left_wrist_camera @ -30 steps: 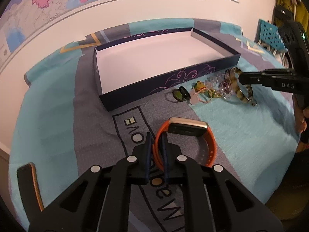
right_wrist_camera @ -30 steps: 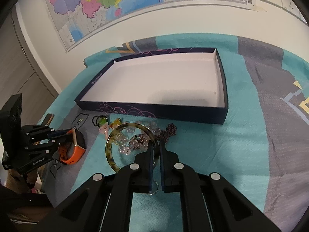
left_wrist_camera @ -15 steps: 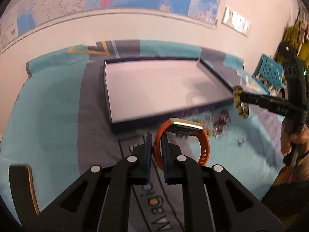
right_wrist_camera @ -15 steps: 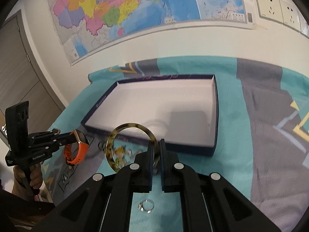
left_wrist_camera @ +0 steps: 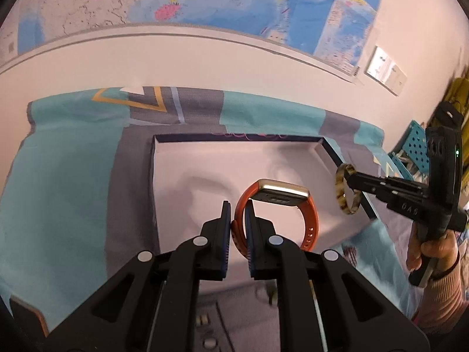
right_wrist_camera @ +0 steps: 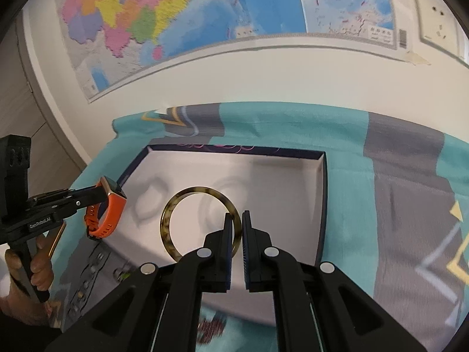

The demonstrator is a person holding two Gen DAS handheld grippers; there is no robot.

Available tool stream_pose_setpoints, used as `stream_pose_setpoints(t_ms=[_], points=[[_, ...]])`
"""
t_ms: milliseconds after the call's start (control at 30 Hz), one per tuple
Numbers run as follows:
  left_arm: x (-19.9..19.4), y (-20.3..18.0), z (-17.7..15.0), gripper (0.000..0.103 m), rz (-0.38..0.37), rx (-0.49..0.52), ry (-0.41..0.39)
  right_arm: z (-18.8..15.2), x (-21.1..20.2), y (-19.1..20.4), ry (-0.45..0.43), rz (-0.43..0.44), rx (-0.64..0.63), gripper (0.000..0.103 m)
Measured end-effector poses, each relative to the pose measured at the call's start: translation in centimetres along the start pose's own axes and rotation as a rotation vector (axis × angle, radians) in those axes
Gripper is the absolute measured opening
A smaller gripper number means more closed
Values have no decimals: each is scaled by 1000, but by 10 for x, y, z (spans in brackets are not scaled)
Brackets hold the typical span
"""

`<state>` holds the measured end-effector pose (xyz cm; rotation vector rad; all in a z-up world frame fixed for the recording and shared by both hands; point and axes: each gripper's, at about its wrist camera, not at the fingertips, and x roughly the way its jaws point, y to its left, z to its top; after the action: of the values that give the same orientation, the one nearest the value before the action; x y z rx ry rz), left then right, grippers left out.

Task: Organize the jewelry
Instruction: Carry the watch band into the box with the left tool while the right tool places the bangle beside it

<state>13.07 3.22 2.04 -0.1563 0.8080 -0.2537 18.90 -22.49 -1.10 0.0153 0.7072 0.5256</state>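
Note:
My left gripper [left_wrist_camera: 236, 211] is shut on the strap of an orange watch [left_wrist_camera: 307, 217] with a gold face, held in the air over the white-lined navy box [left_wrist_camera: 205, 158]. The watch [right_wrist_camera: 112, 208] also shows at the left of the right wrist view. My right gripper [right_wrist_camera: 237, 220] is shut on a tortoiseshell bangle [right_wrist_camera: 176, 205], held above the box [right_wrist_camera: 293, 182]. The bangle [left_wrist_camera: 341, 187] also shows over the box's right rim in the left wrist view. The box interior holds nothing.
The box lies on a teal and grey cloth [right_wrist_camera: 381, 193] against a white wall with a map [right_wrist_camera: 205, 8]. Blurred beads [right_wrist_camera: 211, 330] lie on the cloth in front of the box. A teal crate [left_wrist_camera: 416, 146] stands at the far right.
Both grippers have lifted their pieces off the cloth and carried them forward over the box. The remaining jewelry pile is now below and behind them.

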Motion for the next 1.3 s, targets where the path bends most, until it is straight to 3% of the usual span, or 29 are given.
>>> stream_pose_setpoints(t_ms=[533,1100,1167,1233,1300], points=[[85,18,38,10,86,-97,108,46,79,-10,127,-104,0,5],[118,26,53,11,125,-167,177,60,97,-19,156,-121,75,8],[117,26,53,16,121,-170,178,59,93,-18,143,-119,74,10],[114,23,54,30,119,-170,168,57,84,-17,127,-105,73,11],[99,20,54,32,133,-150,132,52,69,-14,96,-68,64,14]])
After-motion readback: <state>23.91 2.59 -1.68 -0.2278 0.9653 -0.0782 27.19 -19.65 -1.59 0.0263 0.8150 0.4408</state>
